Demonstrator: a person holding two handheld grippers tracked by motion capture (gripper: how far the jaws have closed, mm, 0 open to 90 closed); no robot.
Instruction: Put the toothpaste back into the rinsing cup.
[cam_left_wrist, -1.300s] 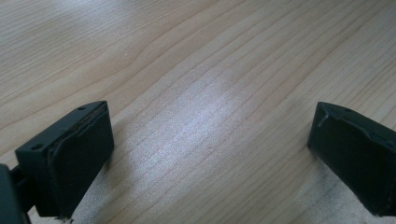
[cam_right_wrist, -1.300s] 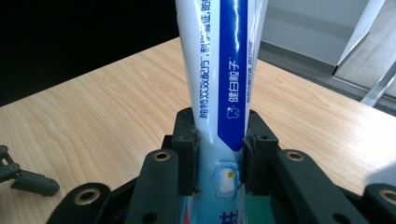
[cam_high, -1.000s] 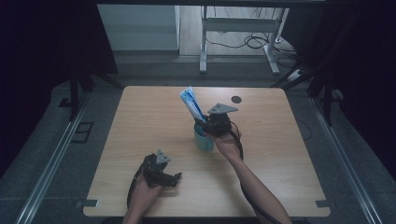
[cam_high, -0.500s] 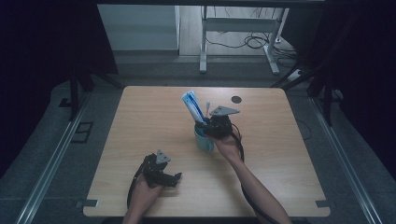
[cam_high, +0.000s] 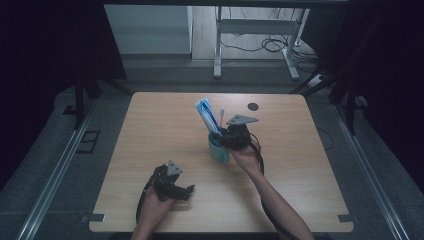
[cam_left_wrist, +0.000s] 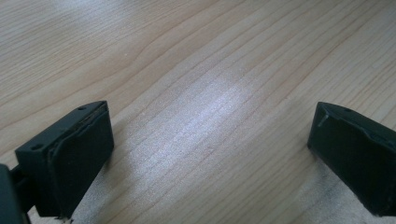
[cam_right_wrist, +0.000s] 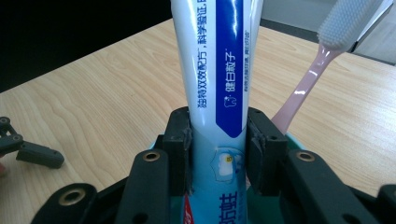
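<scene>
Hand-held gripper (cam_left_wrist: 210, 163) — jaws wide apart, bare wooden table (cam_left_wrist: 187, 70)

Right hand-held gripper (cam_high: 223, 136) shifted slightly along cup (cam_high: 218, 148) rim; grey plate on top now sits a touch further right in high view. Toothpaste tube (cam_high: 207, 115) between its jaws tipped a little: top end now leans more toward table's far left than a second ago. Pink toothbrush (cam_high: 222, 117) head now stands clear beside tube, earlier barely separable from it.
</scene>
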